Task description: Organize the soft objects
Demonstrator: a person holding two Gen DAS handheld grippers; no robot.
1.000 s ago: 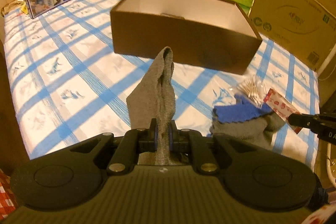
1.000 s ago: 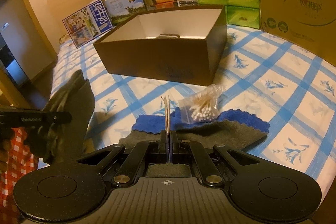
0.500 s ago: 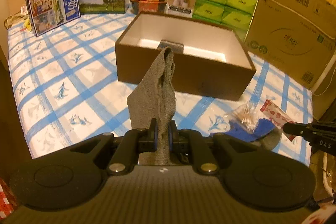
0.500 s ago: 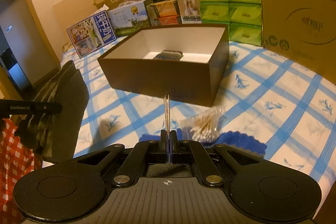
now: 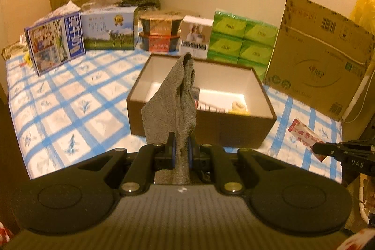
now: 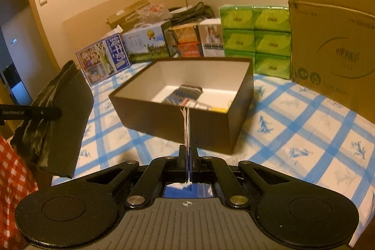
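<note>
My left gripper (image 5: 180,149) is shut on a grey knitted cloth (image 5: 173,104), which stands up limp in front of the open brown box (image 5: 204,132). In the right wrist view that cloth (image 6: 54,123) hangs dark from the left gripper (image 6: 58,113) at the left edge. My right gripper (image 6: 188,151) is shut on a thin red-and-white packet (image 6: 186,125), seen edge-on before the box (image 6: 164,118). From the left wrist view the packet (image 5: 302,132) sticks out of the right gripper (image 5: 316,148) at the far right. The box holds a dark striped item (image 6: 182,94) and a small yellow thing (image 5: 239,107).
The blue-checked bedsheet (image 5: 70,109) spreads around the box. Along the back stand a printed carton (image 5: 55,43), a blue milk carton (image 5: 110,29), stacked bowls (image 5: 160,33) and green tissue packs (image 5: 241,39). A large cardboard carton (image 5: 321,57) leans at the right.
Both grippers have risen with their loads, so I see into the box from higher up. The blue cloth and the bag of cotton swabs have dropped out of view below.
</note>
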